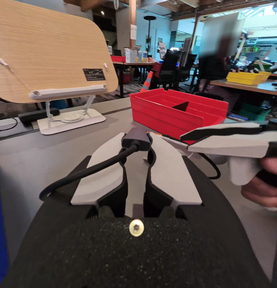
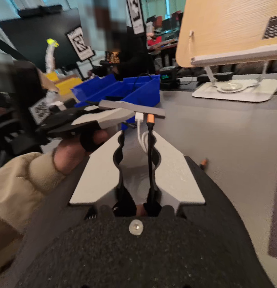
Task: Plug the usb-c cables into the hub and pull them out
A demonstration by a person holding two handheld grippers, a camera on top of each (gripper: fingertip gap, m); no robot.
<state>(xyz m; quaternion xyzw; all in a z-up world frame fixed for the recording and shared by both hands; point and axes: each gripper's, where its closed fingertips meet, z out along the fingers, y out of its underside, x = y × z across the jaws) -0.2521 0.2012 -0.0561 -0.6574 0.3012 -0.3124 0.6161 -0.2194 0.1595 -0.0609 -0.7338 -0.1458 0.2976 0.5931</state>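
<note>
My left gripper (image 1: 136, 138) is shut on the grey USB hub (image 1: 134, 134), which it holds off the table; the hub's own black lead (image 1: 94, 168) trails back to the left. In the right wrist view the hub (image 2: 150, 111) has a white plug (image 2: 139, 116) and an orange plug (image 2: 150, 118) seated in its side. My right gripper (image 2: 137, 134) is open just below these plugs. The orange plug's black cable (image 2: 150, 155) runs between the fingers, close to the right finger. The right gripper also shows in the left wrist view (image 1: 184, 141), beside the hub.
A red bin (image 1: 178, 112) stands just behind the hub. A blue divided bin (image 2: 119, 92) sits beyond my left gripper (image 2: 119, 115). A tilted wooden stand (image 1: 48, 54) on a white base (image 1: 72, 123) is at the table's back. A loose orange plug (image 2: 204, 163) lies on the grey table (image 2: 220, 132). My hands' fingertips stand some 6 cm from each other.
</note>
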